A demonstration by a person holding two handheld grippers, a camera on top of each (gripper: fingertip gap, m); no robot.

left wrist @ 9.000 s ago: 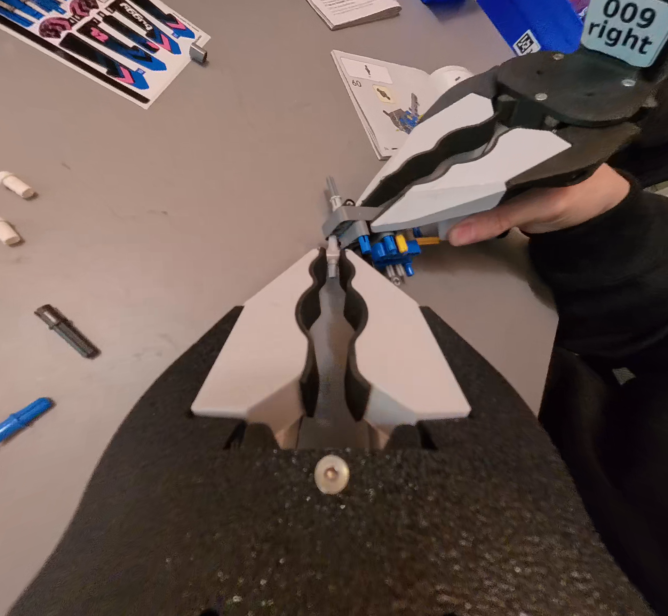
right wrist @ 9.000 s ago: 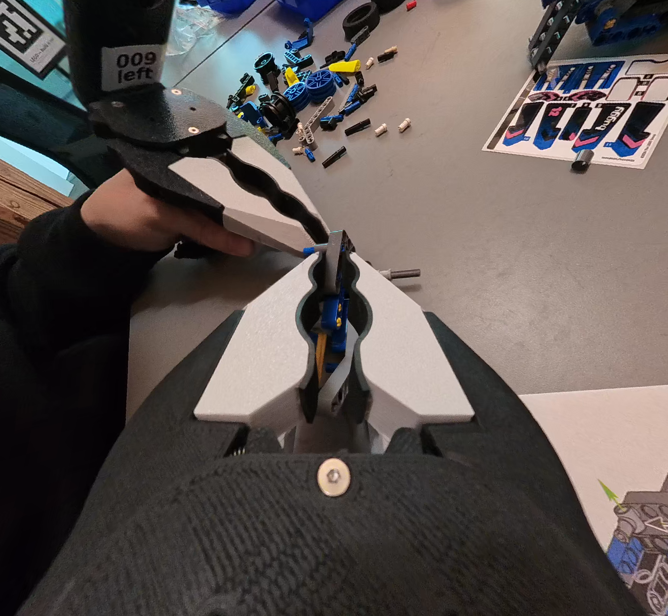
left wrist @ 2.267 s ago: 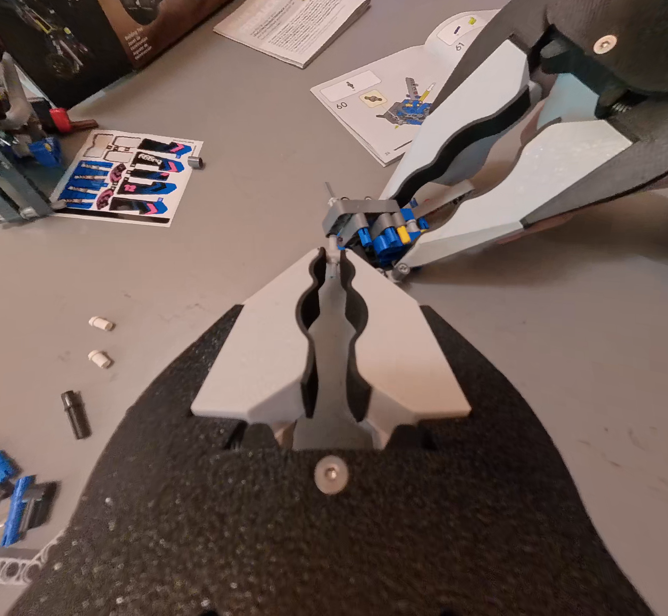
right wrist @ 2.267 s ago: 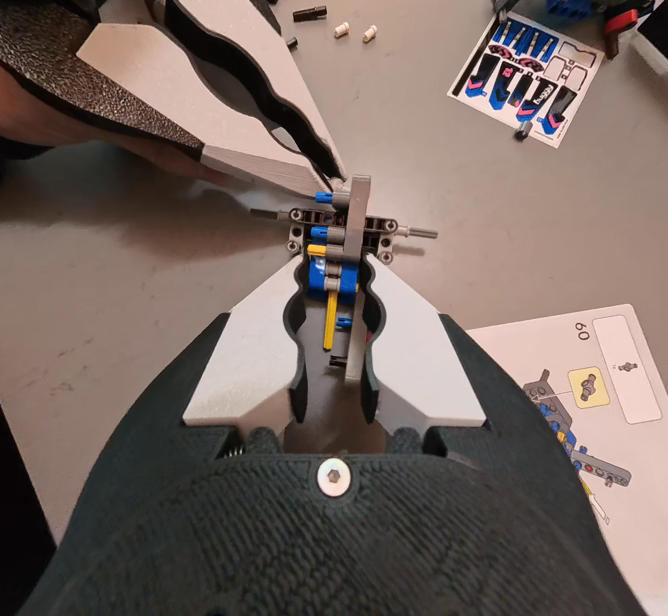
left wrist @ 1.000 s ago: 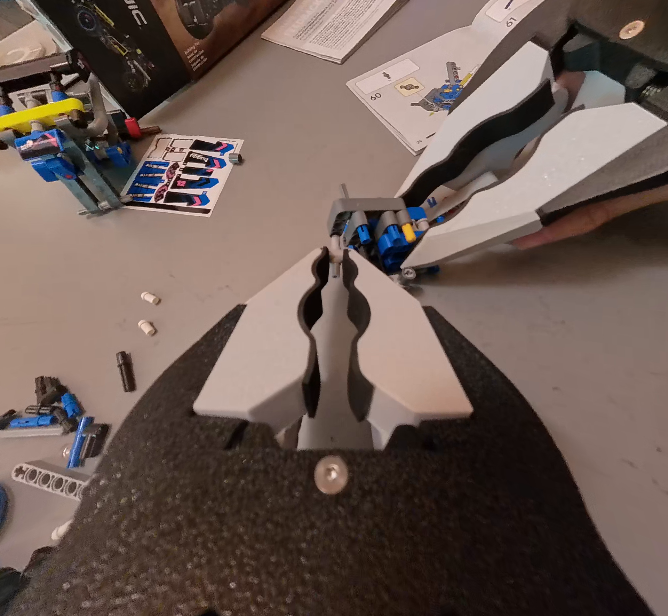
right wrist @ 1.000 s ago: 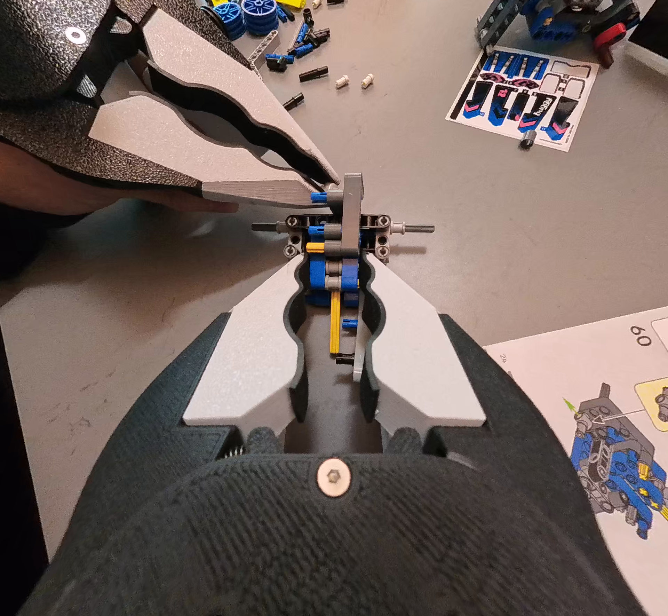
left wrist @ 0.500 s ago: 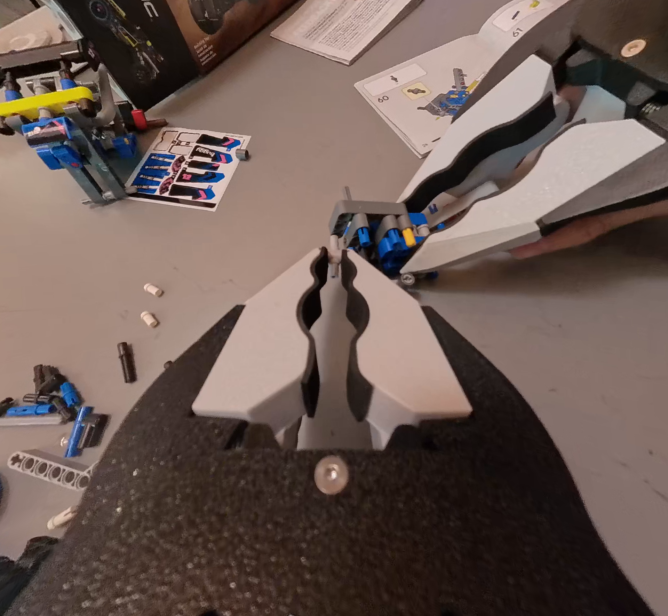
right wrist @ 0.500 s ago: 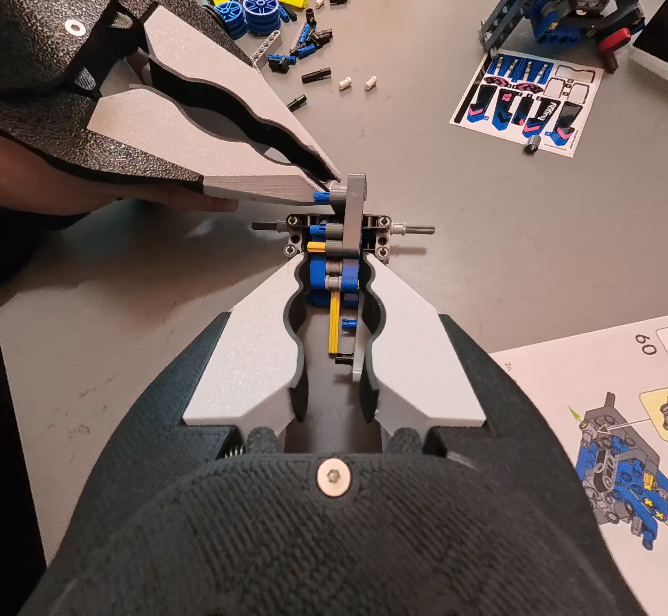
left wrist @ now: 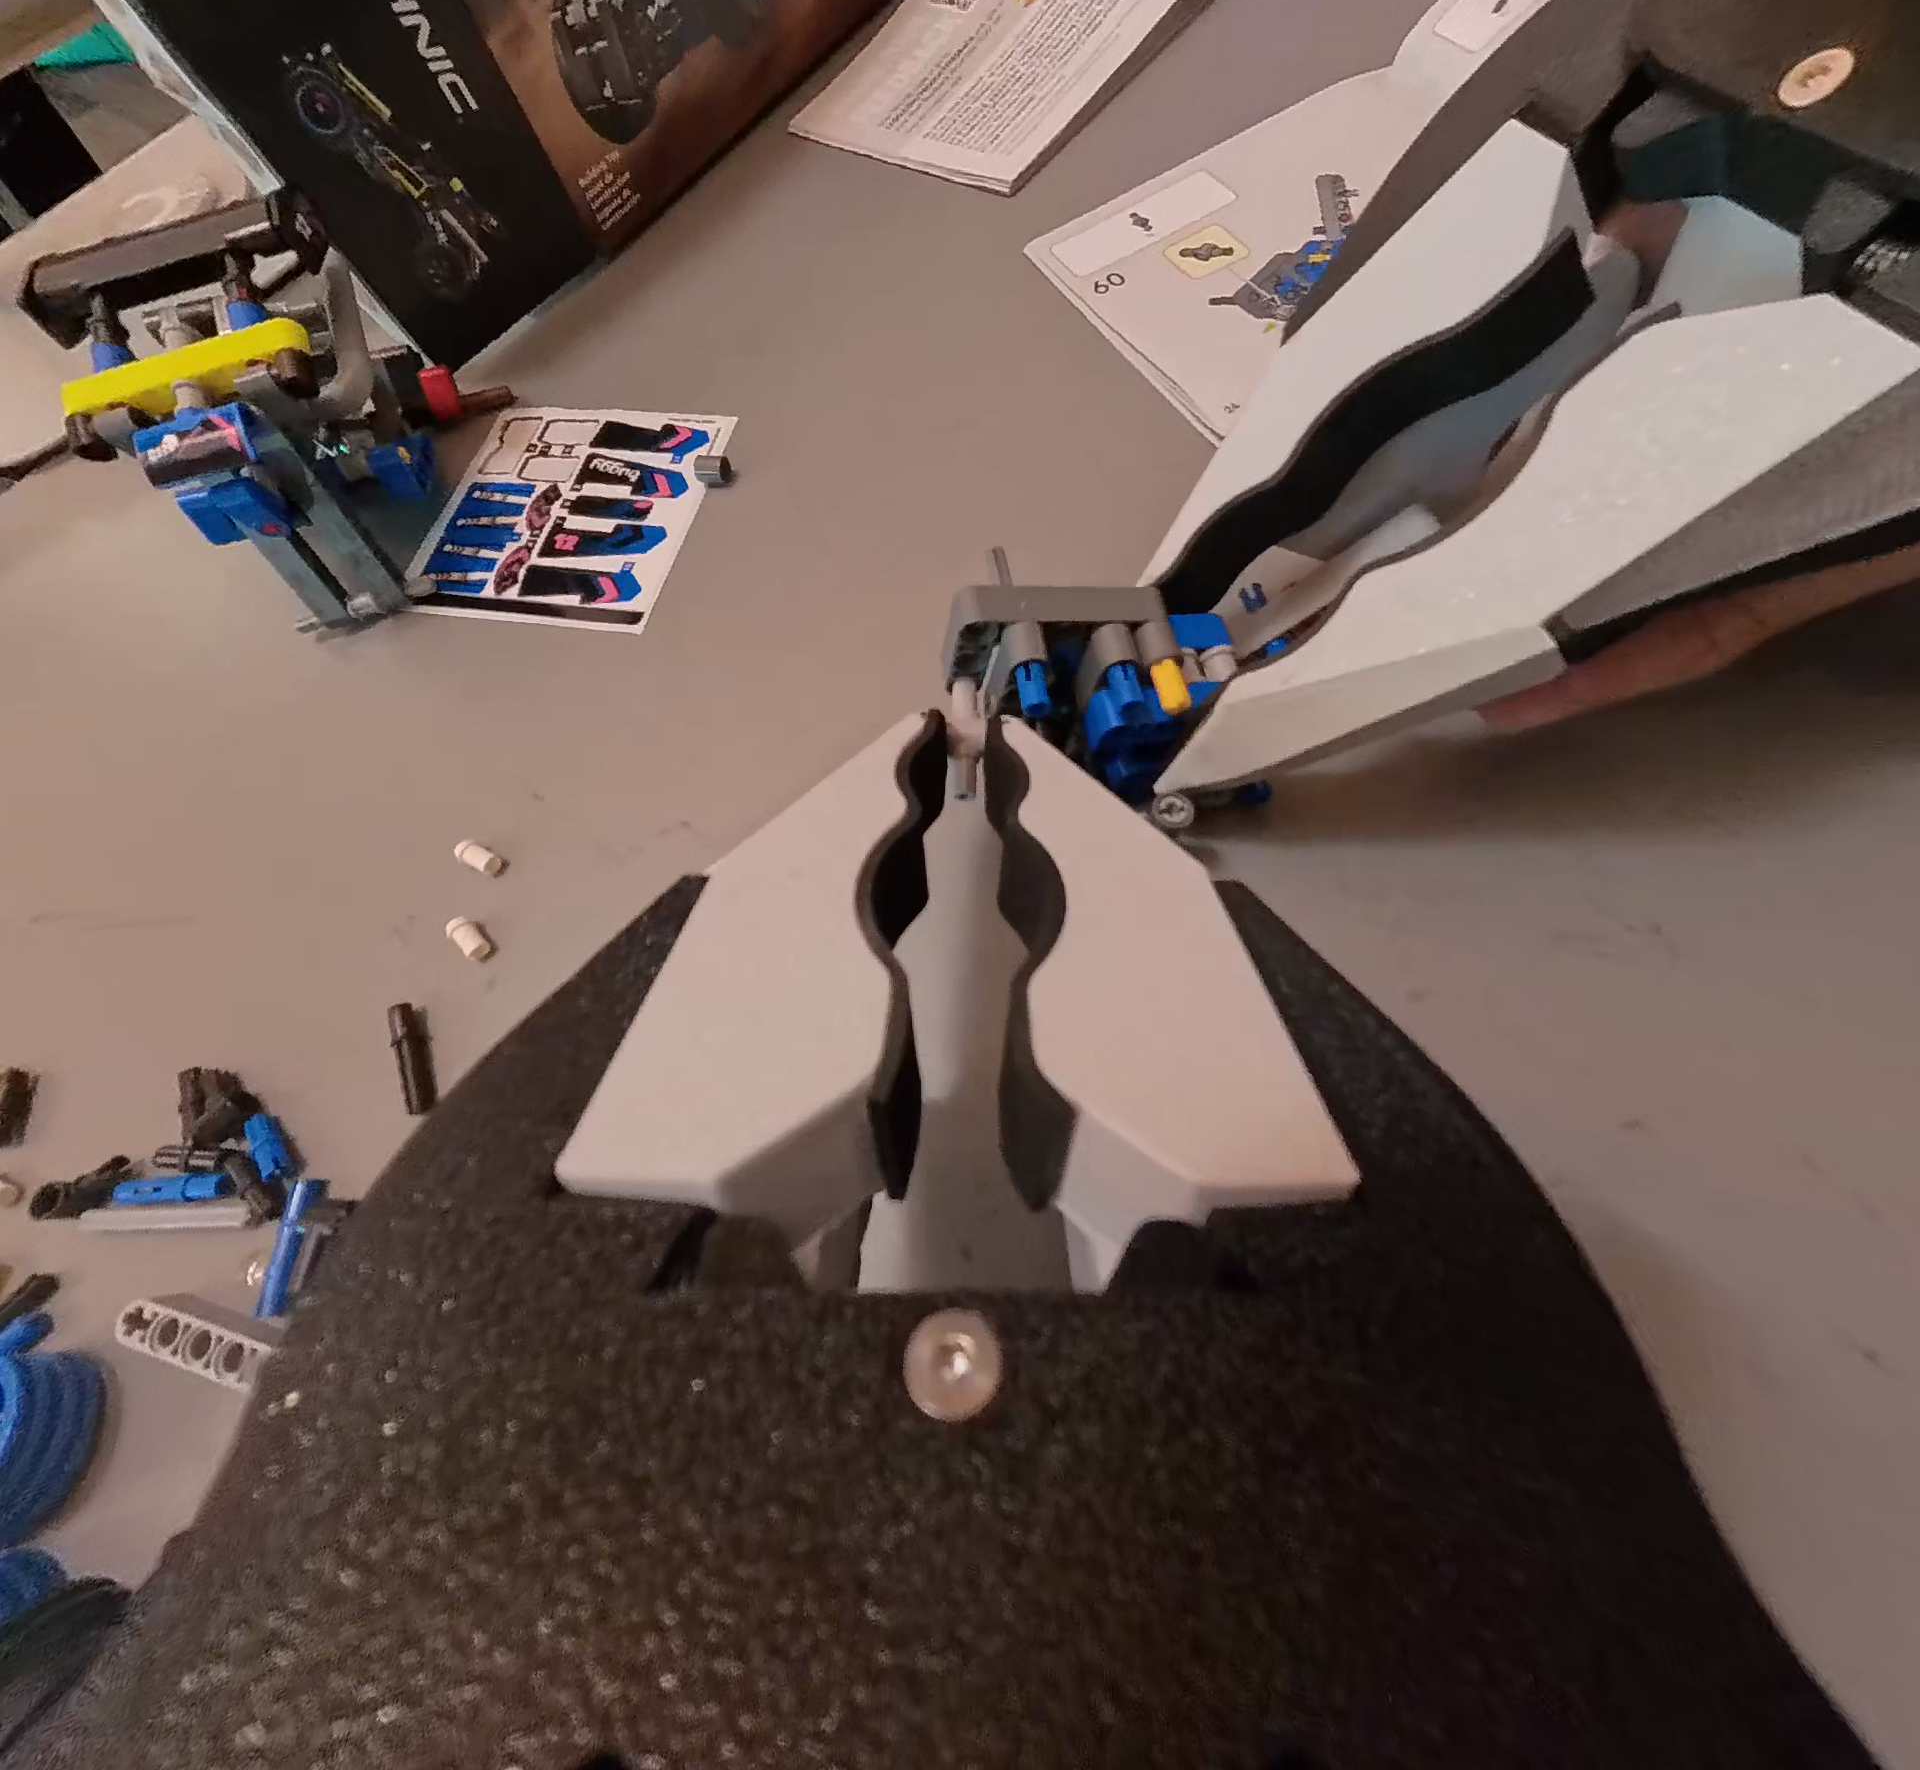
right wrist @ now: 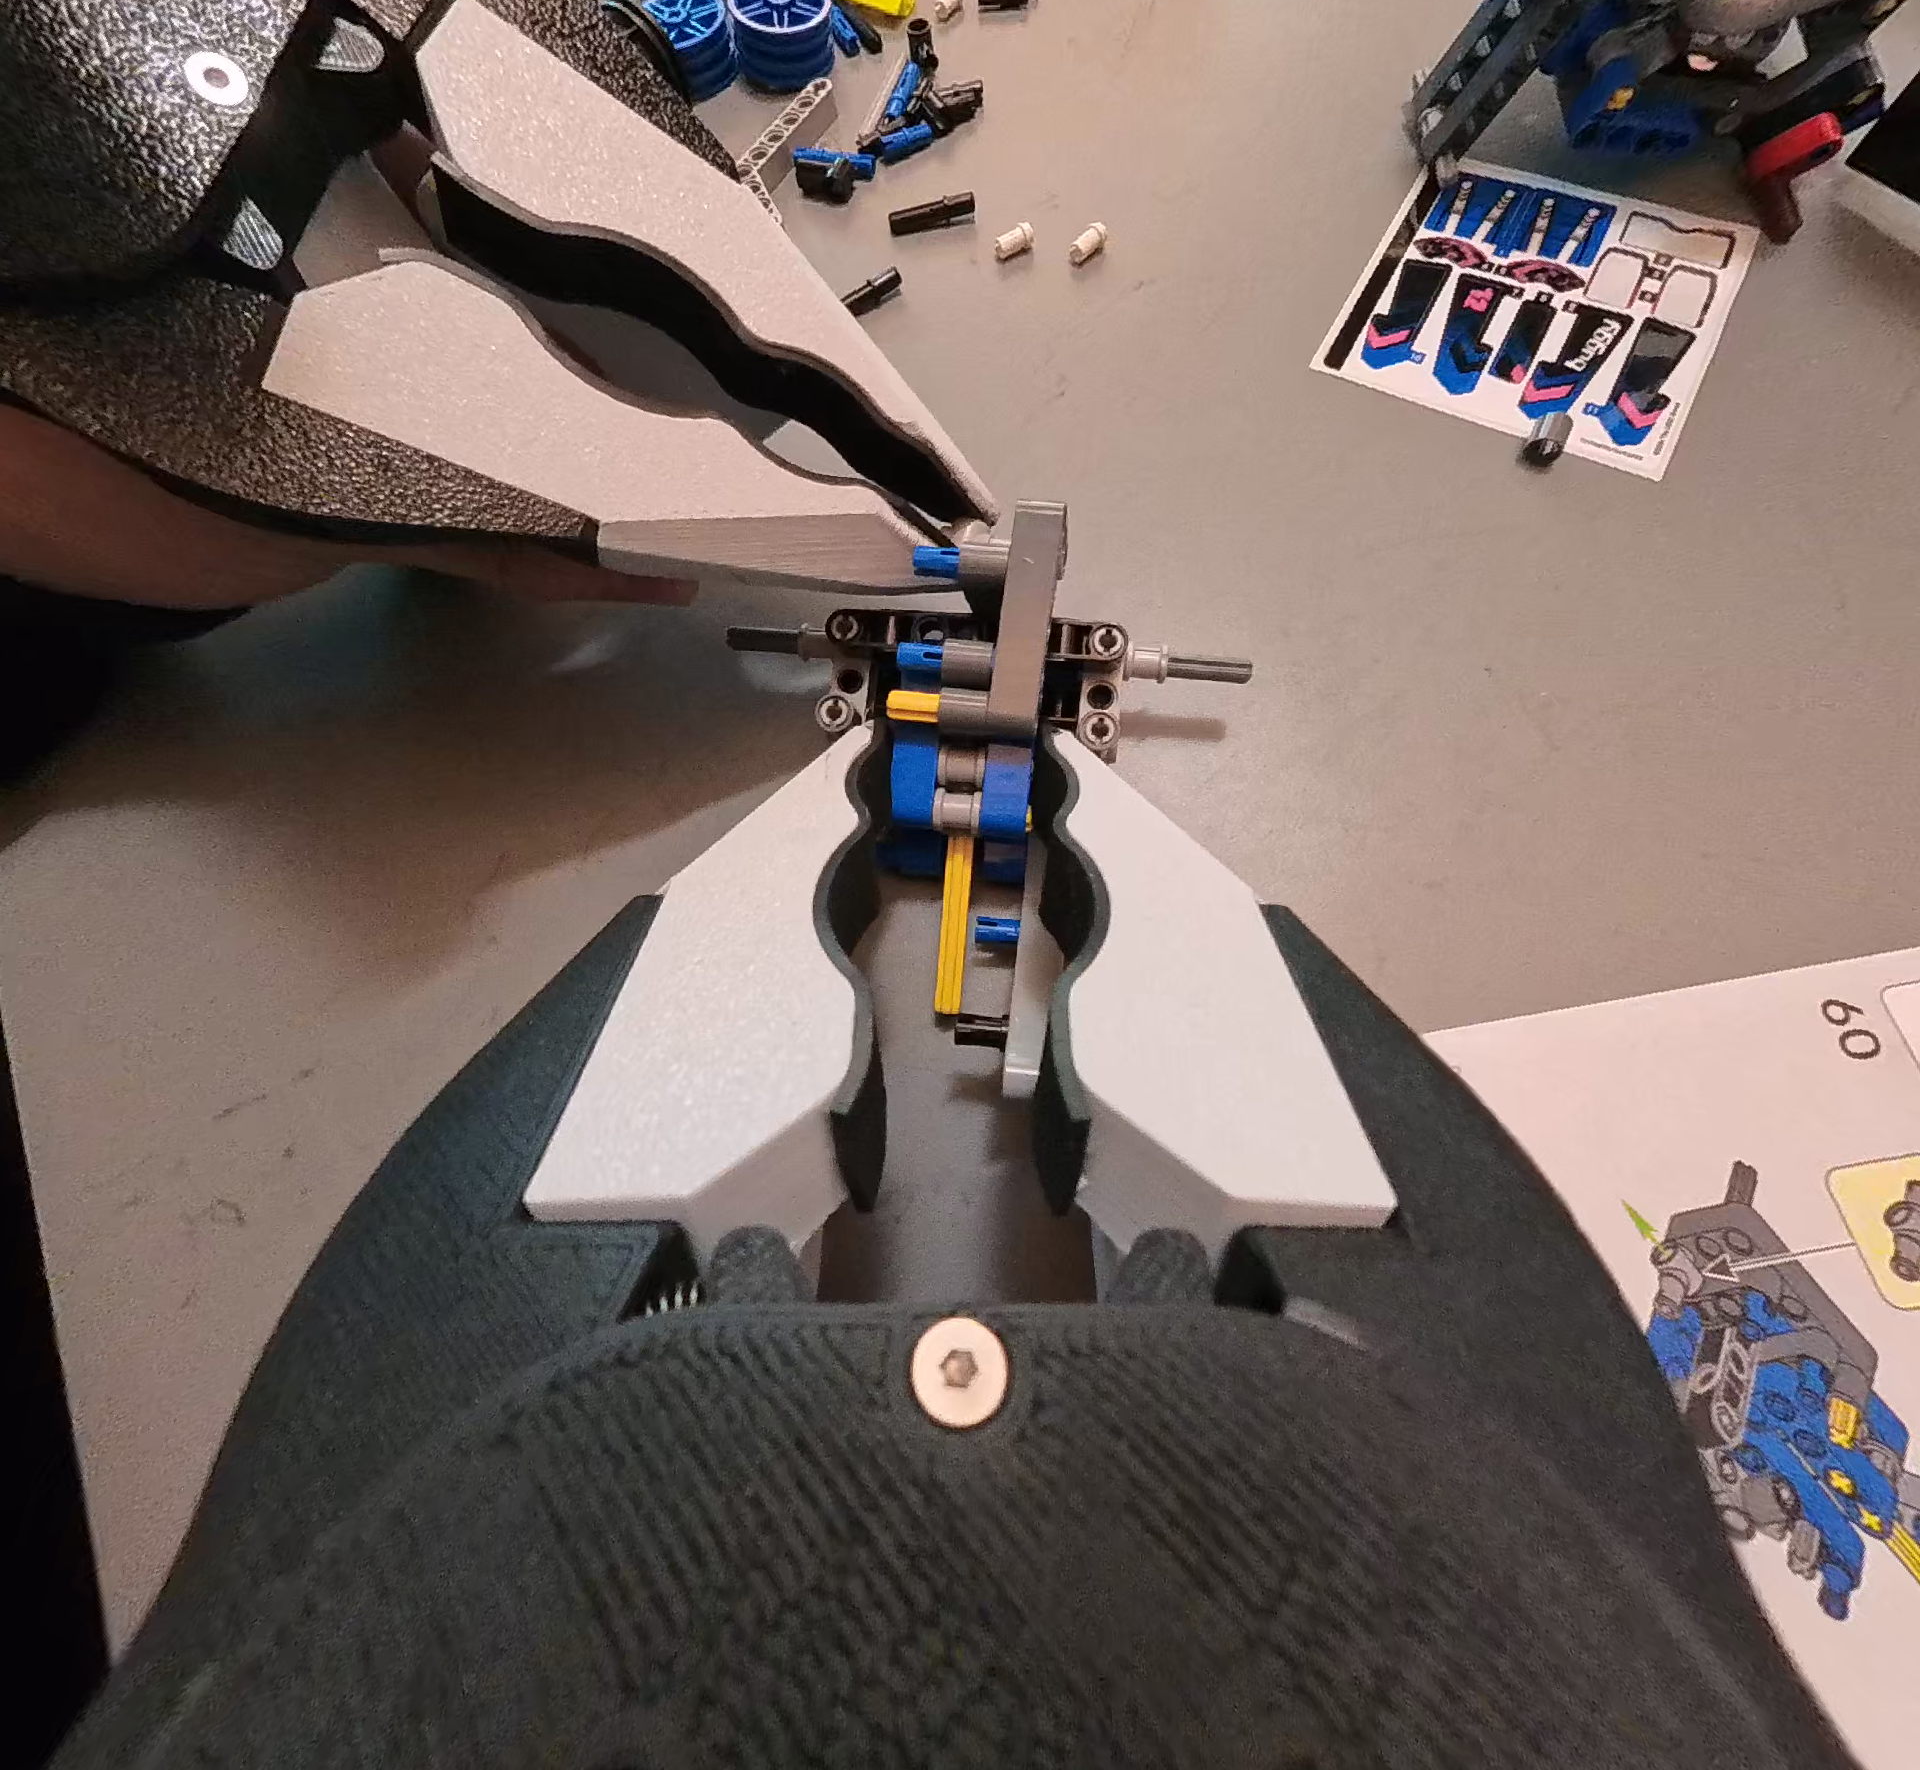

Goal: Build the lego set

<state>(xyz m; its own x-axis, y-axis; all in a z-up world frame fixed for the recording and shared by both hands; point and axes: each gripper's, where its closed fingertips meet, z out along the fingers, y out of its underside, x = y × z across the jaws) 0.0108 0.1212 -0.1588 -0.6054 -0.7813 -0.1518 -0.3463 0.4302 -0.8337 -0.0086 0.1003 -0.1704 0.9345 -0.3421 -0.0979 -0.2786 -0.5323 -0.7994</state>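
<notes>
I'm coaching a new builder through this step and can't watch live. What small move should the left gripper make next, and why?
Probably a short push forward. The left gripper is shut on a small grey pin, whose tip sits right at the end of the grey beam on the blue and grey assembly that the right gripper clamps against the table. Whether it is seated, I cannot tell.

Blue, grey, yellow lego assembly (right wrist: 977, 733); blue-black-pink sticker sheet (left wrist: 577, 520); grey table (left wrist: 1455, 993); blue wheel hubs (right wrist: 748, 21).

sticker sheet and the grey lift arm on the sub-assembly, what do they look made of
Sticker sheet: probably glossy printed paper or vinyl; it lies flat and thin with white backing and empty cut-outs. Grey lift arm: apparently hard moulded plastic, smooth satin, with crisp edges.
</notes>
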